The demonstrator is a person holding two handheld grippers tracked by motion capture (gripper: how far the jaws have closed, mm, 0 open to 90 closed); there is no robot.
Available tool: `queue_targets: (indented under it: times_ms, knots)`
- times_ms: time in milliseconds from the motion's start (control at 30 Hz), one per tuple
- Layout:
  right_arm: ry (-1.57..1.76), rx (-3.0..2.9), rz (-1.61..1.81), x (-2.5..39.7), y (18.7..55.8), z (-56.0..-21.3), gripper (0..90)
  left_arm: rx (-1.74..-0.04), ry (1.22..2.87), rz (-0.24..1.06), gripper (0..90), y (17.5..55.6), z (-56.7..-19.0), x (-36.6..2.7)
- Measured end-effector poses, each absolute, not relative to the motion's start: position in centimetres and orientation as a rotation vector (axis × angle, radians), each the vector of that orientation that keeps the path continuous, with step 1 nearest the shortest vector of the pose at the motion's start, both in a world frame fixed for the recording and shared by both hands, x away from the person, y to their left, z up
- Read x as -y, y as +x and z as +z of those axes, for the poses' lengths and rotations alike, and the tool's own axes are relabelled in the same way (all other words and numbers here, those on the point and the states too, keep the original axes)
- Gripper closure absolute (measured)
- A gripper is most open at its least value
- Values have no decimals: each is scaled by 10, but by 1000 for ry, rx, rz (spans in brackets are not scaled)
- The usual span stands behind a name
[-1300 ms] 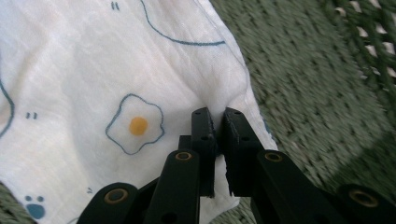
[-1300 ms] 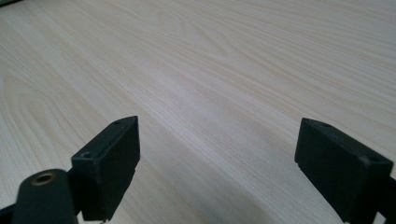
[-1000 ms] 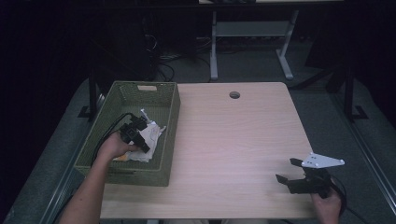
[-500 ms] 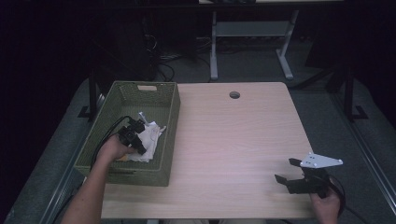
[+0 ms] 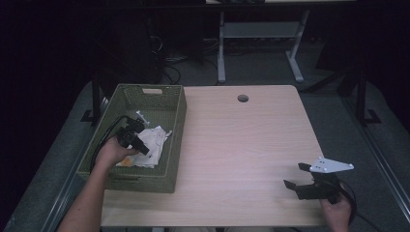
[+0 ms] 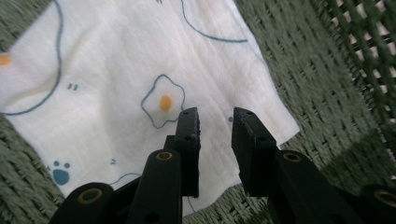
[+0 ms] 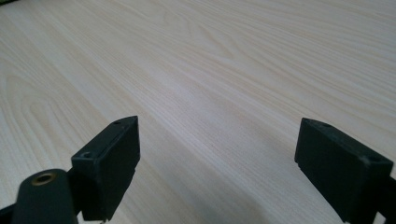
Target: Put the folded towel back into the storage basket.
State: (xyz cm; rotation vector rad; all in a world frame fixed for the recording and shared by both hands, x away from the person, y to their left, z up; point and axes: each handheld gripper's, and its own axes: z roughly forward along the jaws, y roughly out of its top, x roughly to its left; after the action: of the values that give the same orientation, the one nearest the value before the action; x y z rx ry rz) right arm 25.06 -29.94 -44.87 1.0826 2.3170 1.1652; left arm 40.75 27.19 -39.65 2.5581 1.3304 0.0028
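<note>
On the worktop (image 5: 241, 145) the right claw (image 5: 297, 176) gapes wide and empty, while the left claw (image 6: 215, 122), narrowly parted, hovers just above the printed cloth (image 6: 116, 84) inside the green basket (image 5: 176, 125).

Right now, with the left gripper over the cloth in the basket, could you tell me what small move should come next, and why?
Probably lower the left gripper onto the white printed cloth and close. Its jaws stand slightly apart just above the cloth's edge, gripping nothing, and the cloth lies flat on the green basket floor.
</note>
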Motion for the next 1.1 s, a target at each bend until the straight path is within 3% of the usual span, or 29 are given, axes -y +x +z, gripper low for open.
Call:
queue_targets:
  times_ms: [1100]
  knots:
    - [1085,-2313,1164,300,249,-447,135,-1213,2232,15,588,380,-363,-295]
